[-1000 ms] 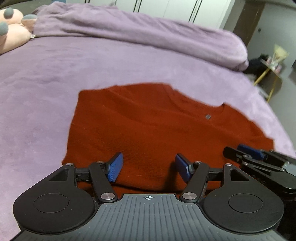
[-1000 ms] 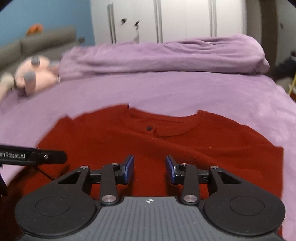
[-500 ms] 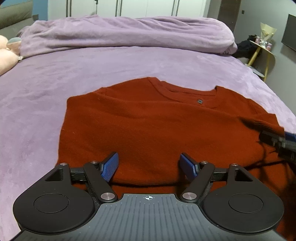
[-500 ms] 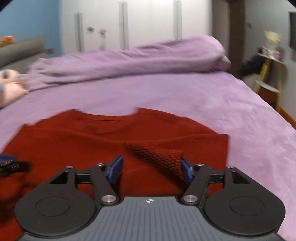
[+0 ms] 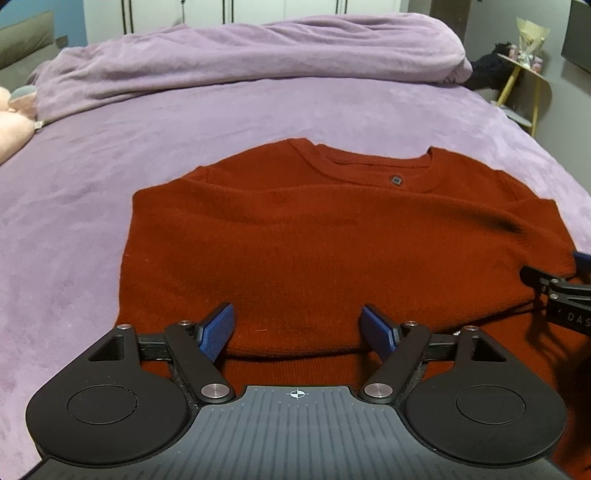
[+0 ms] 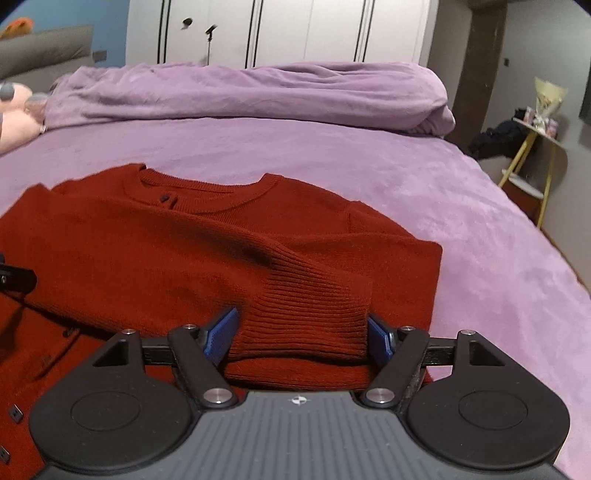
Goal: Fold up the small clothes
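Over on the far left, a pink plush toy (image 5: 11, 125) sat squashed against the edge of the bed (image 5: 92, 177), soft and rounded, with grey nubs. The bed wore a fuzzy lilac cover, and a bunched duvet (image 5: 258, 59) of the same velvety stuff lay heaped across its far end. Behind that stood a white wardrobe (image 6: 280, 33) with dark vertical trims.

Centre stage was the red sweater (image 5: 314, 236), a fine knit, spread flat on the bed with its round neckline away from us and a small dark button (image 5: 396, 180) at the collar. One sleeve was folded across the body, and its ribbed cuff (image 6: 314, 321) ended near the right front corner.

Off to the right, a little side table (image 6: 535, 147) on thin yellow legs stood by the grey wall, cluttered with small items and something dark.

Now the tools! The left tool (image 5: 299, 328) had just been opening, its blue ridged pads spread wide over the sweater's near hem, nothing gripped between them. The right tool (image 6: 303, 338) had just been opening too: its jaws stood wide, the ribbed cuff lying between the blue pads, filling the gap yet not clamped.
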Tool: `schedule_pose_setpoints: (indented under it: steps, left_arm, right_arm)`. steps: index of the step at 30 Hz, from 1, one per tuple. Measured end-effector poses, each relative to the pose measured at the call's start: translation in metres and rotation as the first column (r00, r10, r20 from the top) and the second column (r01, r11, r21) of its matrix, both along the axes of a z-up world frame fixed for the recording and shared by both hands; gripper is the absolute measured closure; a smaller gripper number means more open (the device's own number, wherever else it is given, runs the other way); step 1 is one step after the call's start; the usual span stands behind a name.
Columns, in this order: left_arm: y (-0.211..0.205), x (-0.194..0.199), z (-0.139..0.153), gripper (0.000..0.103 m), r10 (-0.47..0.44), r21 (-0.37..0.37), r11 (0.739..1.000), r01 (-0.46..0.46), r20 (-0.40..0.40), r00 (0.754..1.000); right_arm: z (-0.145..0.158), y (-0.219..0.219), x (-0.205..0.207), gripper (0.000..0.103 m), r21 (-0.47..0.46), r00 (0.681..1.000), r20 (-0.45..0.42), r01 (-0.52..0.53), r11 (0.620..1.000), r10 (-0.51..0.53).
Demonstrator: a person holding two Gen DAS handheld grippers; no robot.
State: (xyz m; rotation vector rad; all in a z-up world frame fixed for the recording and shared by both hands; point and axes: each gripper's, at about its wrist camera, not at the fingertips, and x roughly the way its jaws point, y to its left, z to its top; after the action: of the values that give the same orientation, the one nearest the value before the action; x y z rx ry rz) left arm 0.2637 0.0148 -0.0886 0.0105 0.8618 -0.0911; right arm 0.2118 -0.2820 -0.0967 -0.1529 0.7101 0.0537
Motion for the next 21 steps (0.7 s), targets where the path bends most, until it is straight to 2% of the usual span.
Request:
schedule_pose_setpoints:
  steps: [3, 7, 11, 12, 14, 15, 16, 19, 21]
  left_arm:
    - [-0.001, 0.001, 0.0, 0.021, -0.003, 0.01, 1.0, 0.003, -0.01, 1.0]
    - [-0.001, 0.0, 0.003, 0.02, -0.019, 0.052, 0.998, 0.02, -0.024, 1.0]
    - [0.005, -0.015, 0.007, 0.02, -0.012, 0.096, 0.995, 0.014, -0.022, 1.0]
    - [0.008, -0.025, 0.01, 0.02, -0.008, 0.107, 0.994, 0.011, -0.023, 1.0]
    - [0.018, -0.048, 0.016, 0.02, -0.031, 0.064, 0.997, 0.033, -0.021, 0.999]
    - [0.026, -0.065, 0.02, 0.02, -0.052, 0.023, 0.998, 0.053, -0.014, 0.999]
    - [0.036, -0.083, 0.022, 0.02, -0.068, -0.015, 0.998, 0.068, -0.014, 0.998]
    - [0.065, -0.132, 0.022, 0.02, -0.053, -0.06, 0.997, 0.05, -0.058, 0.997]
    - [0.083, -0.164, 0.02, 0.023, -0.016, -0.079, 0.997, 0.008, -0.097, 0.995]
  right_arm:
    - [0.002, -0.003, 0.001, 0.018, -0.033, 1.0, -0.01, 0.013, 0.999, -0.013]
    - [0.008, -0.017, -0.006, 0.016, 0.018, 0.998, -0.031, 0.056, 0.998, -0.055]
    - [0.01, -0.025, -0.03, 0.014, -0.05, 0.992, -0.08, 0.094, 0.994, -0.098]
    - [0.012, -0.031, -0.042, 0.014, -0.014, 0.991, -0.094, 0.097, 0.995, -0.098]
    - [0.02, -0.05, -0.076, 0.011, 0.149, 0.99, -0.117, 0.089, 0.985, -0.072]
    - [0.023, -0.061, -0.095, 0.005, 0.242, 0.99, -0.132, 0.086, 0.966, -0.055]
    - [0.026, -0.071, -0.116, 0.004, 0.322, 0.988, -0.145, 0.089, 0.943, -0.043]
    - [0.029, -0.097, -0.165, 0.004, 0.455, 0.98, -0.195, 0.132, 0.881, -0.047]
    - [0.026, -0.113, -0.19, 0.006, 0.533, 0.963, -0.261, 0.2, 0.822, -0.065]
